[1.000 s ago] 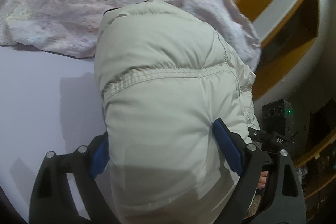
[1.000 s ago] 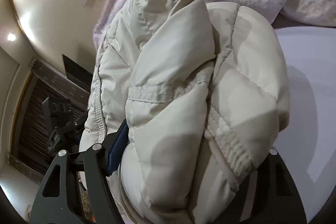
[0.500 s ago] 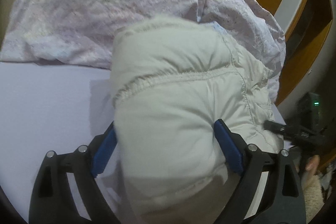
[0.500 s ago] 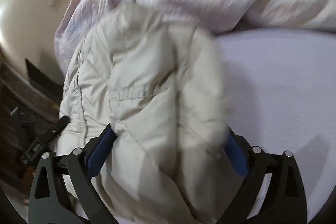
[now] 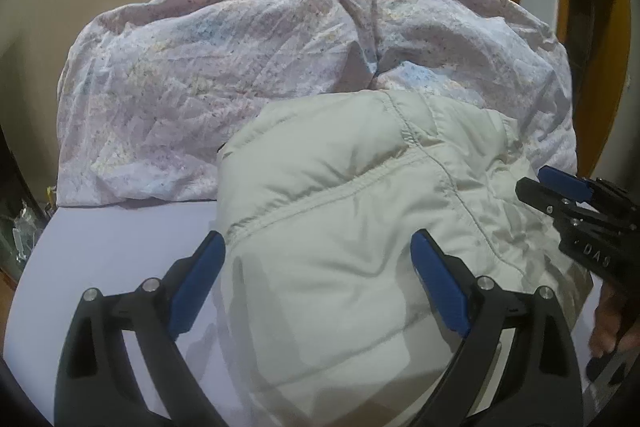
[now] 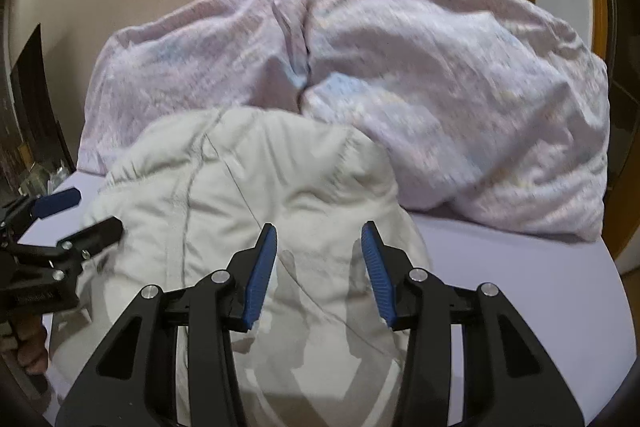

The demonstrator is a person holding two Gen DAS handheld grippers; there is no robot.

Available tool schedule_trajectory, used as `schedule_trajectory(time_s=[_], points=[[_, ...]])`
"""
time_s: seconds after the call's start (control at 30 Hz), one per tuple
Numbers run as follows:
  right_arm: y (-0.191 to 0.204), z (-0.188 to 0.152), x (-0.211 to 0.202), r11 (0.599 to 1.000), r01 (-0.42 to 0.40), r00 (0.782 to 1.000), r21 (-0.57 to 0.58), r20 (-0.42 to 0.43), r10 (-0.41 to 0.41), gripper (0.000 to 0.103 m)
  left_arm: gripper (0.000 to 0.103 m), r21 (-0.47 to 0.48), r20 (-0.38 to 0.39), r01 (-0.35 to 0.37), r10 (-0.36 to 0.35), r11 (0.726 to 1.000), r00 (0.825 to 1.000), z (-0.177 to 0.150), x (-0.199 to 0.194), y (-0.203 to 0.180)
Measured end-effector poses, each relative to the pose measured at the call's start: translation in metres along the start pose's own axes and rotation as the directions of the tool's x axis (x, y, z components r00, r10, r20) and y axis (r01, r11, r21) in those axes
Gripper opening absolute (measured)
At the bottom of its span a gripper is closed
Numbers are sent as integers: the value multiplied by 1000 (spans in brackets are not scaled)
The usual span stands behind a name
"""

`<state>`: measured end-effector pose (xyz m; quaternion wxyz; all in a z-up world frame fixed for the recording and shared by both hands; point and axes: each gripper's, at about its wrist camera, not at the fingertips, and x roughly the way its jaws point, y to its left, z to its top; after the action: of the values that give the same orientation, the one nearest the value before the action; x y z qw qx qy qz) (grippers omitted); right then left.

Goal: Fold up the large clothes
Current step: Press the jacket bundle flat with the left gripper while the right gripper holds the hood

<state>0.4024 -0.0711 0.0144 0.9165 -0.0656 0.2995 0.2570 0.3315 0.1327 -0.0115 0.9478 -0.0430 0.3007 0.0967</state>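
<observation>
On the lilac bed sheet (image 5: 100, 247) lies the folded cream puffer jacket (image 5: 340, 227), bunched into a thick bundle, its far edge against the crumpled pink floral duvet (image 5: 200, 67). Over the jacket's left side hovers the left gripper (image 5: 318, 287), jaws spread wide and opening, blue pads flanking the padding without pressing on it. Above the jacket's right side hangs the right gripper (image 6: 318, 267), jaws closing, pads apart, gripping nothing, with the jacket beneath them.
</observation>
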Motion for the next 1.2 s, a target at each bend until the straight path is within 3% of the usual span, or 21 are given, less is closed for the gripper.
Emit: schedule_trajectory(time_s=[0.13,0.17,0.27,0.6,1.2], points=[[9,2,22,997,60,997,-57,-39,-63,46,94,16,-6,-16,16,1000,1000,2,10,-2],[10,-1,29,995,67,995,-72,-64,-72,46,99,24,-6,-26,27,999,1000,1,14,-2],[10,-12,42,992,70,993,-102,-89,-79,46,101,8,-30,-1,1,1000,1000,-3,25,-1],[3,-32,60,998,45,992,-44,-118,-50,47,101,97,-33,-62,66,993,997,-14,48,-17],[2,-36,67,999,27,992,-35,-124,-31,48,101,83,10,-92,91,992,996,-19,55,-20]])
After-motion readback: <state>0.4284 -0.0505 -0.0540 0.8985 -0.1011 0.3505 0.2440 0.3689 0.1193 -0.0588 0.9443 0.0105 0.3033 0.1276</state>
